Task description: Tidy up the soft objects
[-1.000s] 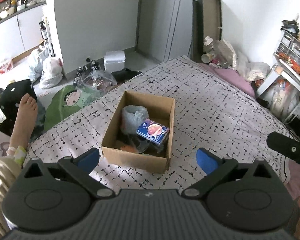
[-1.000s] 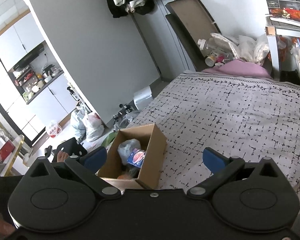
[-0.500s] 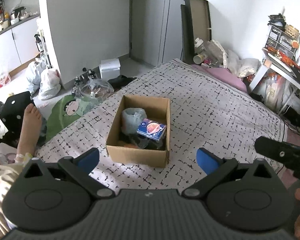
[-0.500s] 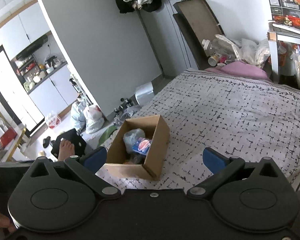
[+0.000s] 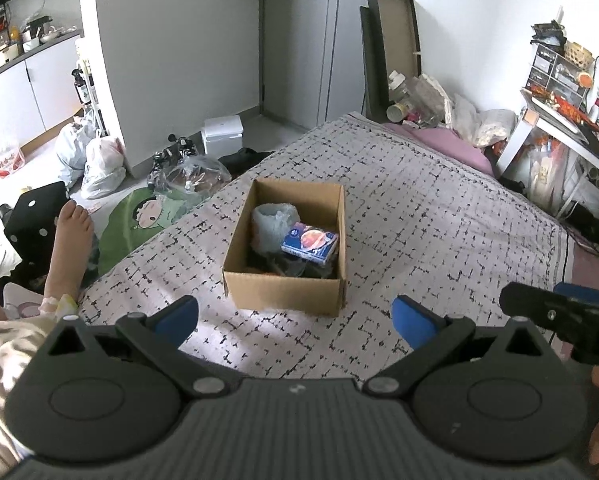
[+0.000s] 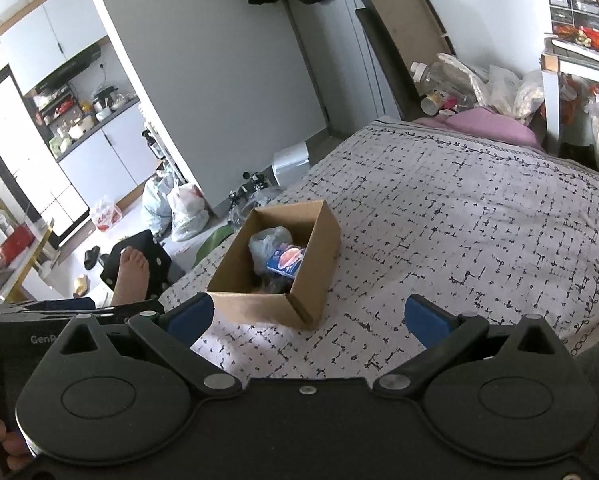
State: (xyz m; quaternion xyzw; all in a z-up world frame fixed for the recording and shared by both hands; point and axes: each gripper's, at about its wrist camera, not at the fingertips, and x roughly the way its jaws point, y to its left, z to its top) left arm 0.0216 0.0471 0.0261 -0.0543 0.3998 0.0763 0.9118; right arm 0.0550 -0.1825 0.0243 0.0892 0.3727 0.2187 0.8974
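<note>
An open cardboard box (image 5: 285, 292) stands on the patterned bed cover (image 5: 439, 220). Inside it lie a grey-blue plastic bag (image 5: 273, 220), a blue tissue pack (image 5: 309, 242) and darker items underneath. The box also shows in the right wrist view (image 6: 311, 248), with the bag (image 6: 269, 242) and pack (image 6: 285, 260) inside. My left gripper (image 5: 295, 318) is open and empty, held back from the box's near side. My right gripper (image 6: 307, 314) is open and empty, near the box's near right corner.
The bed's left edge drops to a floor with a green mat (image 5: 139, 216), plastic bags (image 5: 99, 160) and a white bin (image 5: 221, 134). A bare foot (image 5: 69, 236) rests at the left. A pink pillow (image 5: 439, 140) and clutter lie at the bed's head; a desk (image 5: 559, 120) stands to the right.
Both grippers have drawn back and up from the box, so it looks smaller and farther. The right gripper's tip now shows more at the left view's right edge. Both stay open.
</note>
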